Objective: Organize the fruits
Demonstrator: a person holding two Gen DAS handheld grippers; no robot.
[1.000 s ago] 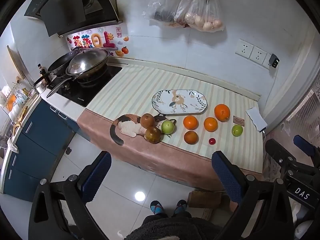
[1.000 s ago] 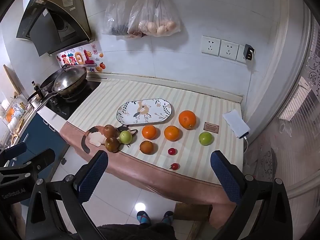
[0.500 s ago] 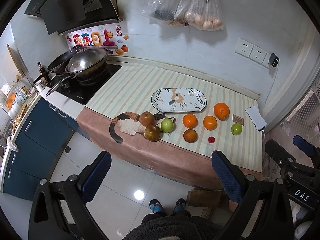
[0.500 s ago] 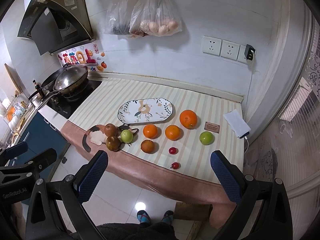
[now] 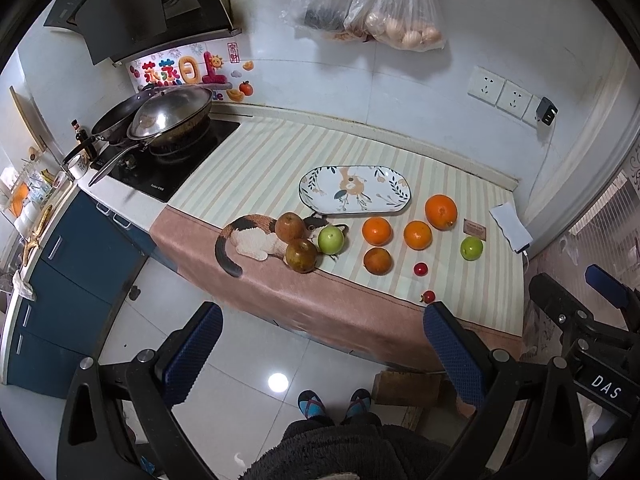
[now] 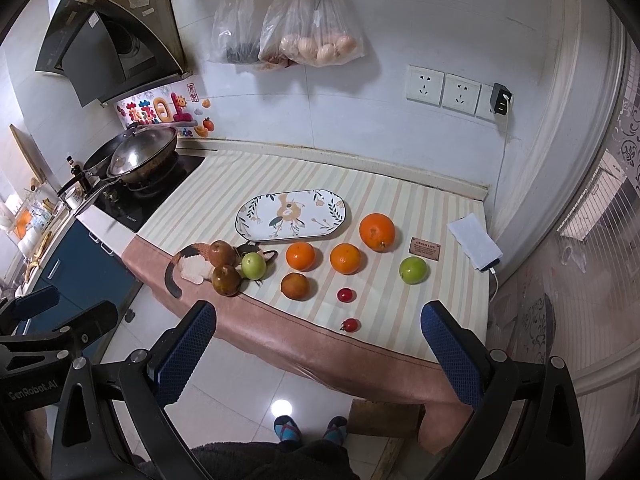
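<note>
An empty oval patterned plate [image 5: 354, 189] [image 6: 293, 213] lies on the striped counter mat. In front of it lie several oranges, the largest [image 5: 440, 211] [image 6: 377, 231] at the right, two green apples [image 5: 330, 239] [image 6: 413, 269], two brown fruits [image 5: 301, 255] [image 6: 226, 279] and two small red tomatoes [image 5: 420, 268] [image 6: 350, 324]. My left gripper [image 5: 320, 344] and my right gripper [image 6: 318, 340] are both open and empty, held above the floor in front of the counter, well short of the fruit.
A cat-shaped mat [image 5: 250, 240] lies under the brown fruits. A wok [image 5: 172, 114] sits on the stove at the left. A white power bank [image 6: 474, 246] and a small card [image 6: 425, 247] lie at the counter's right end. Bags [image 6: 312, 32] hang on the wall.
Both grippers have drifted slightly toward the counter; the fruit sits a little higher in the left view. Nothing on the counter has moved.
</note>
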